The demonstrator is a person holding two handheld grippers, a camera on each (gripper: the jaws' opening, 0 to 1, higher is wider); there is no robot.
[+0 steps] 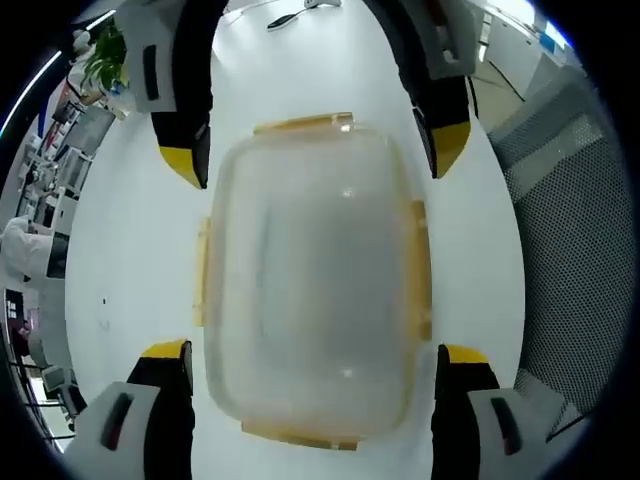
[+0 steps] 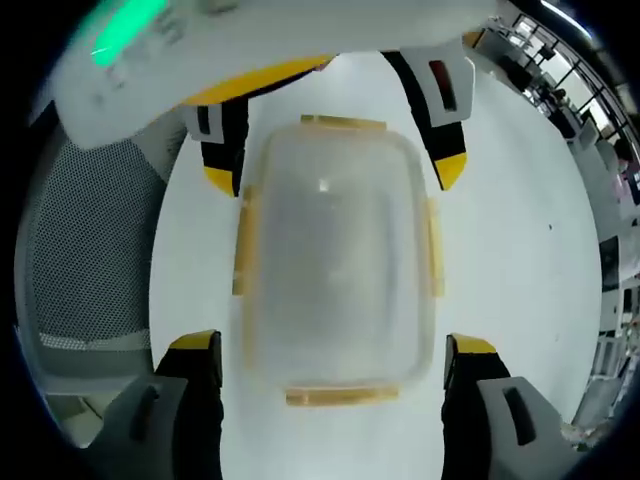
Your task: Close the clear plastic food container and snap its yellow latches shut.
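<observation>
In the left gripper view, the left gripper (image 1: 315, 355) has its 2 yellow-tipped jaws spread wide apart, 1 on each side of the near end of the clear plastic food container (image 1: 315, 280) and holding nothing. The container lies between them with its lid on, its long sides running away from the gripper. The yellow latches (image 1: 420, 270) sit on all 4 edges: 1 just ahead of the jaws at the near end, 1 along each long side, 1 at the far end. Whether they are snapped down cannot be told. Beyond the far end, the right gripper (image 1: 315, 150) faces back toward this one, its jaws also wide apart, 1 on each side of the far end. Everything rests on a white table (image 1: 120, 260), with a grey mesh chair (image 1: 560, 220) off to the right.

In the right gripper view, the right gripper's (image 2: 330, 350) jaws stand far apart beside the near corners of the container (image 2: 335, 260), not clamped on it. The left gripper (image 2: 330, 165) stands opposite, at the far end, with a green light on its body.
</observation>
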